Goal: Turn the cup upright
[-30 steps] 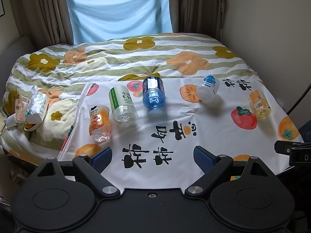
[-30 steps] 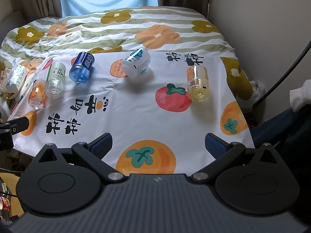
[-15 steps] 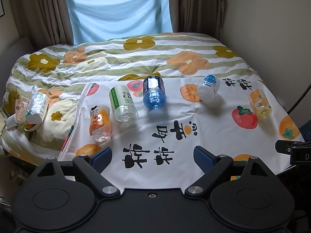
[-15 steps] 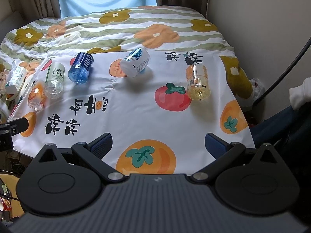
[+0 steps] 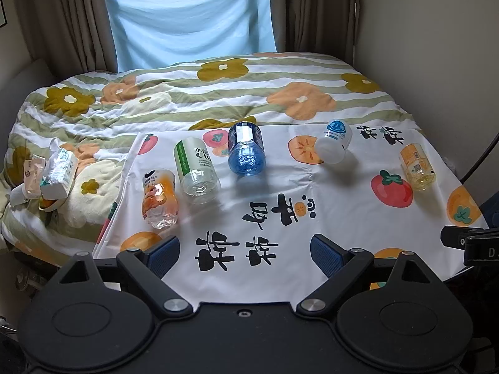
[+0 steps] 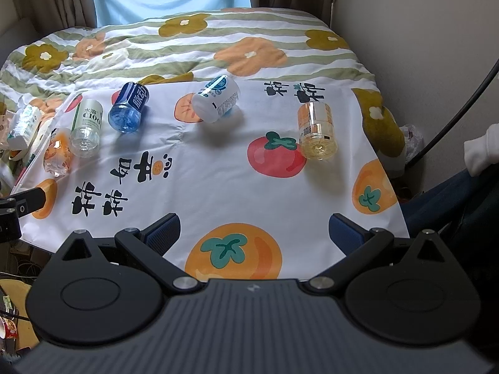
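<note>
Several cut-bottle cups lie on their sides on a white fruit-print cloth (image 5: 280, 193) on a bed: an orange-print clear cup (image 5: 159, 198), a green-label clear cup (image 5: 196, 170), a blue cup (image 5: 246, 149), a white cup (image 5: 333, 146) and a yellow cup (image 5: 418, 166). They also show in the right wrist view: the yellow cup (image 6: 316, 134), white cup (image 6: 216, 103), blue cup (image 6: 129, 107), green-label cup (image 6: 87, 127) and orange-print cup (image 6: 57, 152). My left gripper (image 5: 244, 251) is open and empty above the cloth's near edge. My right gripper (image 6: 254, 233) is open and empty, well short of the cups.
A flowered striped quilt (image 5: 218, 93) covers the bed behind the cloth. Tissue packs (image 5: 59, 170) lie at the left edge. A wall (image 6: 421, 46) runs along the right side. A black cable (image 6: 452, 118) hangs at the right. Curtains and a window stand behind.
Both views have shifted slightly, with the cups a little farther up in the right wrist view. The cups have not moved and both grippers stay open.
</note>
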The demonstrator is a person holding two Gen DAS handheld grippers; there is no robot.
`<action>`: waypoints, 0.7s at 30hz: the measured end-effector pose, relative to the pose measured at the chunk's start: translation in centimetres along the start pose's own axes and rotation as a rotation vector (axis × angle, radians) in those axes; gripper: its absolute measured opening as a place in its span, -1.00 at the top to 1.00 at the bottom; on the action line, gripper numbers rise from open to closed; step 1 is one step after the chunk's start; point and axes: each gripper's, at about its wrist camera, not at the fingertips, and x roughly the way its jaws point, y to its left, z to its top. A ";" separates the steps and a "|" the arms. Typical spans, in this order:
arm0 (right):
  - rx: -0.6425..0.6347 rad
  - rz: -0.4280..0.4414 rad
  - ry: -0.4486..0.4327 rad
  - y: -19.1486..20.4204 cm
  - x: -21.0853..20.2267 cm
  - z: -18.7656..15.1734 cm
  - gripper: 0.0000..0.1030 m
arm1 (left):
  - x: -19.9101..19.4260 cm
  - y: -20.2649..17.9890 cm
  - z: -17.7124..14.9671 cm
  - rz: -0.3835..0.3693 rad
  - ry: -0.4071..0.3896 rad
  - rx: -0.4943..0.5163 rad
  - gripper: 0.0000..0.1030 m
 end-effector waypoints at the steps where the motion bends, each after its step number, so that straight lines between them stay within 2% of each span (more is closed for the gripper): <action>1: 0.000 0.000 -0.001 0.0 0.0 0.0 -1.00 | 0.0 0.0 0.0 0.000 0.000 0.000 -0.82; 21: 0.000 0.000 0.001 -0.1 0.1 0.2 -1.00 | 0.3 0.0 0.2 0.005 0.006 -0.004 -0.82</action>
